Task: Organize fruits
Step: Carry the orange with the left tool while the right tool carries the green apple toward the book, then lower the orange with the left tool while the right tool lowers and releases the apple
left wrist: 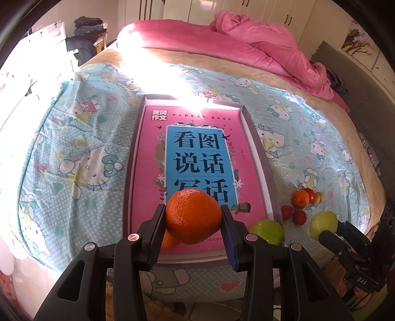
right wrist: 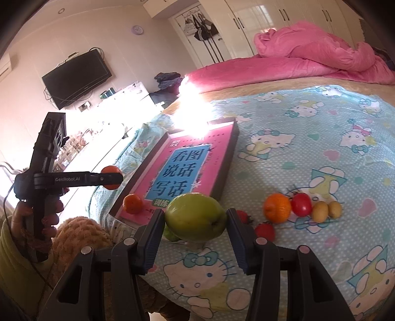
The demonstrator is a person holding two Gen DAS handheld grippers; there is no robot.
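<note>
Left tool [left wrist: 193, 230] grips an orange [left wrist: 193, 216] above the tray's [left wrist: 264, 158] near end. Right tool [right wrist: 195, 230] grips a green apple [right wrist: 195, 216]. Only the right view shows a TV [right wrist: 76, 79], the person's hand [right wrist: 40, 213], and two yellow fruits [right wrist: 327, 210] on the bed [right wrist: 308, 153].

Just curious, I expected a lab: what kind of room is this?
Most likely a home bedroom: a bed with a cartoon-cat sheet and a heaped pink quilt, white wardrobe doors behind it, and a wall-mounted TV.
</note>
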